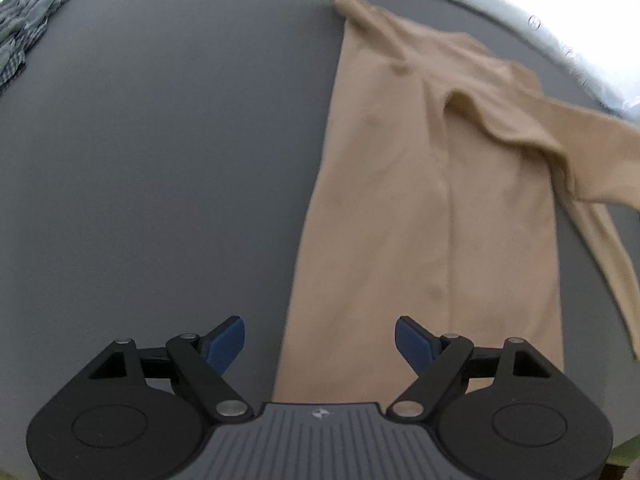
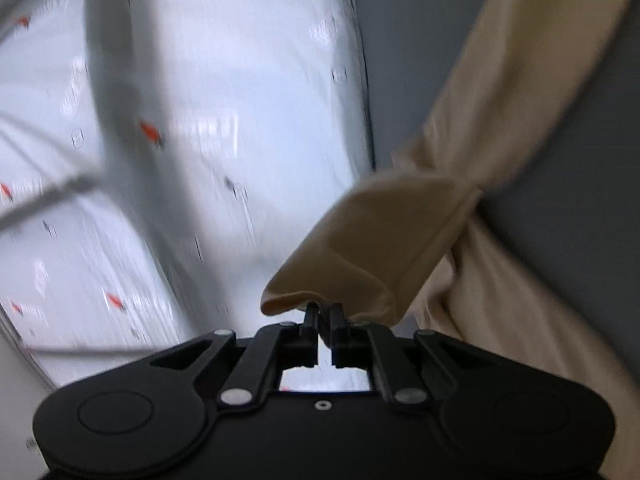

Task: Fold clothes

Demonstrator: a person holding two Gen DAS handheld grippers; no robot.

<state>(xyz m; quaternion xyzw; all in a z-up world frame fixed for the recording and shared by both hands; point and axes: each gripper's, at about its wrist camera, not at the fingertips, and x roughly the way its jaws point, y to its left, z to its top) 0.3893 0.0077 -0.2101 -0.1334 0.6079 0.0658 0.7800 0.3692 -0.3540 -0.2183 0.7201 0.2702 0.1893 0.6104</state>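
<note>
Tan knit fabric is what the right gripper (image 2: pixel 322 312) has pinched: its fingers are closed together on a bunched end of the sweater (image 1: pixel 420 200), which looks like the cuff of a sleeve, lifted clear of the grey tabletop (image 1: pixel 160 160). The step in hand seems to be a sleeve fold, with that sleeve being carried over the body of the garment. The right wrist view is heavily blurred, so how far across the sleeve has come is hard to judge.

The left gripper (image 1: pixel 320 340) hangs over the near edge of the tabletop with its blue pads (image 1: pixel 226 342) spread wide apart and nothing between them; the sweater's hem passes just under it.

Next, the raised sleeve probably needs laying flat across the torso, and the free gripper could pin the hem to keep the body from dragging.

The sweater lies lengthways on the right half of the tabletop, hem near, collar toward the far edge. Its body is mostly flat with a soft ridge near the shoulder. A second sleeve trails down its right side. A checked garment (image 1: pixel 24 36) sits crumpled at the far left corner.
</note>
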